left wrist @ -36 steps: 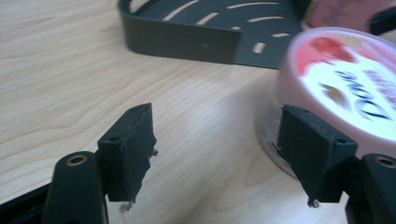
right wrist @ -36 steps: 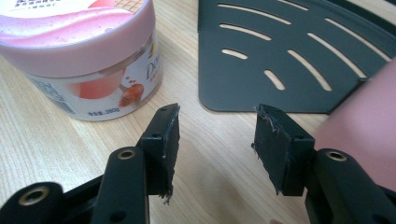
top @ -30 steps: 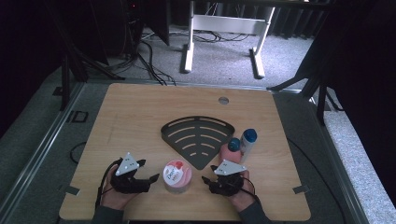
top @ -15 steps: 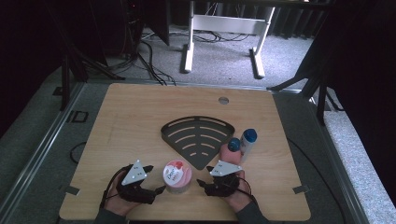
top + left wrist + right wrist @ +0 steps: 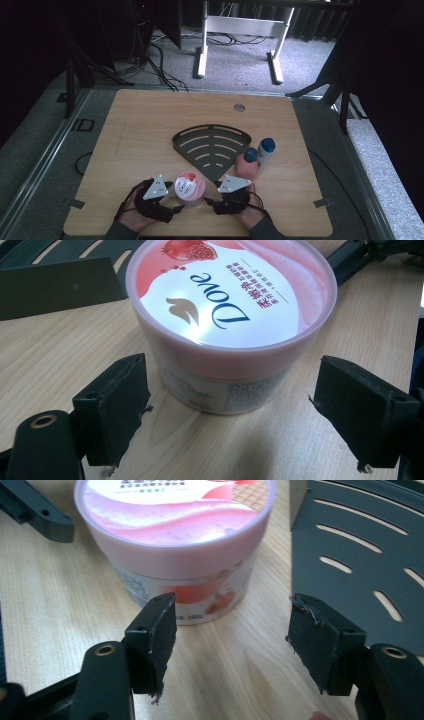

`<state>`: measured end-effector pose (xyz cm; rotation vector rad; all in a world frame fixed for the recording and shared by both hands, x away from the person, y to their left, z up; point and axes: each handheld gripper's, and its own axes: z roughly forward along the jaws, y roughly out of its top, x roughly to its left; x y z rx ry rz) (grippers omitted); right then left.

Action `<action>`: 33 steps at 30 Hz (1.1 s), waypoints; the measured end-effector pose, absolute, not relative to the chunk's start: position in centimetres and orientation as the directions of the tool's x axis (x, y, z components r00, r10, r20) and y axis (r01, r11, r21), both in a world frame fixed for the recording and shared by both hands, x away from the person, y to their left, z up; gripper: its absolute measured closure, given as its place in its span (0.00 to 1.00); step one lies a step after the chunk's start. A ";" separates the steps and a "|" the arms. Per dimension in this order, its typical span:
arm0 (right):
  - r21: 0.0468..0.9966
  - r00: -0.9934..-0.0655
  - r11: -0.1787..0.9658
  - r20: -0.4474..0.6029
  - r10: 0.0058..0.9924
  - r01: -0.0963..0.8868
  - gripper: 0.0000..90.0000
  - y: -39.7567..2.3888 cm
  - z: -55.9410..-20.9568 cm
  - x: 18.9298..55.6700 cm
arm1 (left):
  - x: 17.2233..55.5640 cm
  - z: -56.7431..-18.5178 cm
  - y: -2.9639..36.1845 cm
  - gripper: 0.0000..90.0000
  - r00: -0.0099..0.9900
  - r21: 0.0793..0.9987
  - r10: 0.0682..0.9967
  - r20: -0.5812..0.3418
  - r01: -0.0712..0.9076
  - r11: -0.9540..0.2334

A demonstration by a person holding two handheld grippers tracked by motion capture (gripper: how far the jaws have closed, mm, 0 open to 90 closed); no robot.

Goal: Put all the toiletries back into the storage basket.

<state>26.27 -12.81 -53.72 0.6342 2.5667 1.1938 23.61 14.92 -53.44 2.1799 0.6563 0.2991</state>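
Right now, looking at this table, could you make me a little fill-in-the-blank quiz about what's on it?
1. The word printed on the pink tub's lid is ____.
2. The tub stands between the left tool and the ____ tool.
3. The two bottles both wear ____ caps.
4. The black slotted tray is shaped like a ____.

Missing words: Dove; right; blue; fan

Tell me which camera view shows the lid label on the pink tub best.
The left gripper view: the tub is close and seen from above, so the whole lid with its Dove lettering and strawberry picture is readable. The right gripper view cuts off most of the lid and shows mainly the side wall. In the high view the tub is small and its print illegible.
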 end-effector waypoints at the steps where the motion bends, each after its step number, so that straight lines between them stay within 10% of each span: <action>1: 0.769 -0.881 0.574 -0.031 0.473 0.281 0.39 -12.7 -53.7 26.2 | 23.7 -53.5 14.8 0.16 0.837 0.774 0.548 -0.010 0.353 -0.525; 33: 0.776 -0.950 0.596 0.013 0.312 0.206 0.22 -10.7 -53.8 28.0 | 25.1 -54.0 14.0 0.12 0.846 0.778 0.534 0.005 0.332 -0.533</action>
